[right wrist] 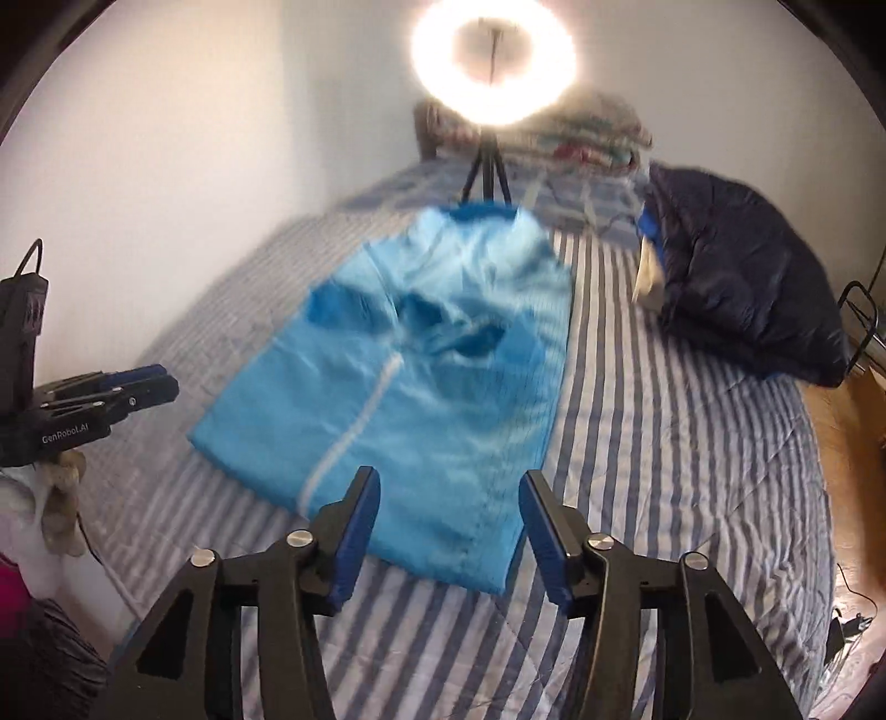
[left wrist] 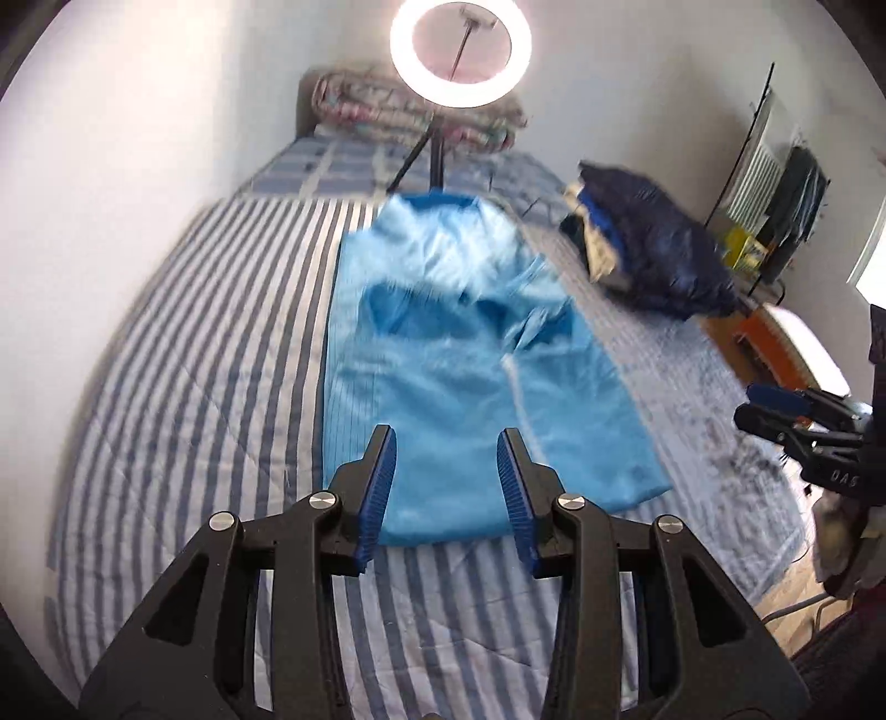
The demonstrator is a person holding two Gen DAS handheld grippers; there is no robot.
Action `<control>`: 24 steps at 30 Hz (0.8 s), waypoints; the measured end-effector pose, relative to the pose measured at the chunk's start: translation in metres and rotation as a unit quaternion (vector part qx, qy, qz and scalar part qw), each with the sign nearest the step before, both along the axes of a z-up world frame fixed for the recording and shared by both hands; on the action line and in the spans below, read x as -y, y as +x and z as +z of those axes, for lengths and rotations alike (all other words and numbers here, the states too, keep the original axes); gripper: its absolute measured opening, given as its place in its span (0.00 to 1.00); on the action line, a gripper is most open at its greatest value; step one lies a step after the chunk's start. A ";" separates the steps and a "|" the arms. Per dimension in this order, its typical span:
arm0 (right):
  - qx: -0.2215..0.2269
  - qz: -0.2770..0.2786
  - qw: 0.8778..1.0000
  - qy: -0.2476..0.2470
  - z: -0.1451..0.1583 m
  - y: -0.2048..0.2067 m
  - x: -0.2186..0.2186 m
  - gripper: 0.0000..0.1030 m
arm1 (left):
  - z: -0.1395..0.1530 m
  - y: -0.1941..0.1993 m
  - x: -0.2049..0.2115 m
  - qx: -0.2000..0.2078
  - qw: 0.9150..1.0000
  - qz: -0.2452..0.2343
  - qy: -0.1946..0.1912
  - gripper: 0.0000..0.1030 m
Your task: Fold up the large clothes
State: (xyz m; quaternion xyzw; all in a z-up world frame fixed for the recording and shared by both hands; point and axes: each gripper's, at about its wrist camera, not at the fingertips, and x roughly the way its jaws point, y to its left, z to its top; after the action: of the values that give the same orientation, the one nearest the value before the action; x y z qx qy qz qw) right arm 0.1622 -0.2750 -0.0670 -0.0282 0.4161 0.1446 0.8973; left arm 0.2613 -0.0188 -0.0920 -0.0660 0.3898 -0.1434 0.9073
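A light blue garment (left wrist: 470, 354) lies on the striped bed (left wrist: 183, 360), its sides folded in to a long narrow shape, collar at the far end. It also shows in the right wrist view (right wrist: 421, 387). My left gripper (left wrist: 447, 443) is open and empty, above the garment's near hem. My right gripper (right wrist: 449, 482) is open and empty, above the near hem at the right side. The right gripper shows side-on at the right edge of the left wrist view (left wrist: 775, 410). The left gripper shows at the left edge of the right wrist view (right wrist: 138, 382).
A ring light on a tripod (left wrist: 459, 50) stands at the far end of the bed. A folded floral quilt (left wrist: 376, 105) lies at the headboard. A dark navy pile of clothes (right wrist: 736, 288) lies at the right. A wall runs along the left. An orange-brown table (left wrist: 758, 338) stands right of the bed.
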 end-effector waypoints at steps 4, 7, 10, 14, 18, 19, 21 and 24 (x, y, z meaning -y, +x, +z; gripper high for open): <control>0.035 0.002 0.999 -0.011 0.048 -0.022 -0.009 0.56 | 0.059 -0.014 -0.019 0.032 0.999 0.017 -0.035 0.37; 0.053 -0.006 0.999 -0.006 0.081 -0.029 -0.010 0.57 | 0.098 -0.016 -0.029 0.051 0.997 0.026 -0.061 0.44; 0.077 -0.012 0.997 -0.003 0.110 -0.036 -0.008 0.58 | 0.132 -0.017 -0.032 0.069 0.995 0.030 -0.062 0.44; 0.099 -0.006 0.995 0.001 0.145 -0.038 -0.004 0.59 | 0.175 -0.015 -0.034 0.086 0.994 0.030 -0.063 0.44; 0.122 -0.001 0.993 -0.006 0.174 -0.033 0.001 0.59 | 0.209 -0.005 -0.032 0.101 0.992 0.032 -0.067 0.44; 0.127 -0.002 0.992 -0.006 0.181 -0.030 0.003 0.59 | 0.219 0.001 -0.032 0.105 0.991 0.034 -0.069 0.44; 0.133 -0.002 0.991 -0.006 0.190 -0.021 0.008 0.59 | 0.230 0.009 -0.031 0.110 0.991 0.036 -0.074 0.44; 0.136 -0.005 0.991 -0.007 0.197 0.000 0.015 0.59 | 0.249 0.030 -0.030 0.116 0.989 0.034 -0.081 0.44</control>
State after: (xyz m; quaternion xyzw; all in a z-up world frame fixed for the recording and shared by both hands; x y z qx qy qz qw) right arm 0.1619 -0.2904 0.1303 -0.0518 0.2915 0.1321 0.9460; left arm 0.2917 0.0116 0.1566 -0.1352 0.2668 -0.1501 0.9424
